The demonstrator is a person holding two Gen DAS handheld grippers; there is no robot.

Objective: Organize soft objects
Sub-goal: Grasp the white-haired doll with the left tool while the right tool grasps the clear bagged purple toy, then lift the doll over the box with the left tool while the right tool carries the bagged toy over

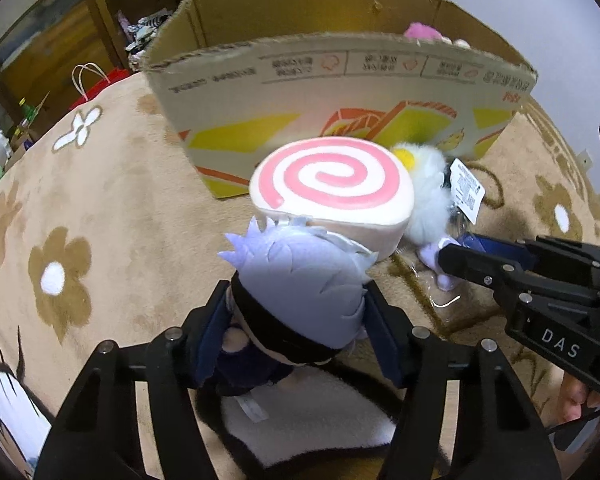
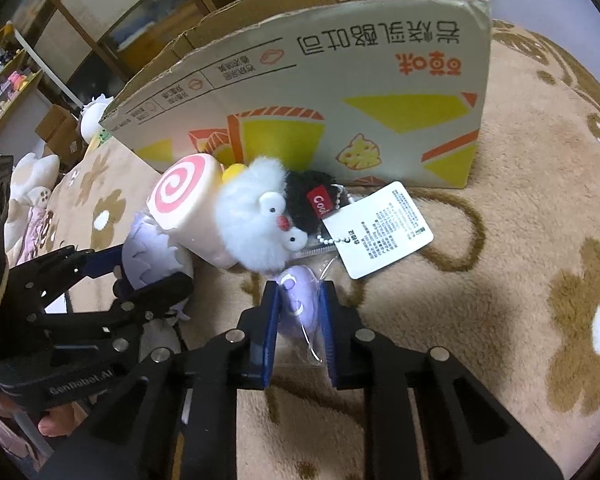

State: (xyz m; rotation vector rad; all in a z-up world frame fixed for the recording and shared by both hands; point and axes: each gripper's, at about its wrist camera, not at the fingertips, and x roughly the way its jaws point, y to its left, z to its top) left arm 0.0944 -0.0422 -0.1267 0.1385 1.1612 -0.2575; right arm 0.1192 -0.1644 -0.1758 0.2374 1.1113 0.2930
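Observation:
My left gripper (image 1: 296, 300) is shut on a plush doll (image 1: 300, 280) with spiky lavender hair and a black band; it also shows in the right wrist view (image 2: 148, 256). My right gripper (image 2: 300, 292) is shut on a small purple toy in a clear bag (image 2: 300, 304). A pink-swirl roll cushion (image 1: 332, 184) lies just beyond the doll on the carpet. A fluffy white bird plush (image 2: 260, 220) with a paper tag (image 2: 380, 228) lies beside it. An open cardboard box (image 1: 340, 92) stands behind them, with a pink plush (image 1: 420, 32) inside.
A beige carpet with brown flowers (image 1: 60, 280) covers the floor. Wooden shelves (image 1: 100, 20) stand behind the box. A red bag (image 1: 96, 84) sits at the carpet's far left. White plush toys (image 2: 32, 184) lie at the left.

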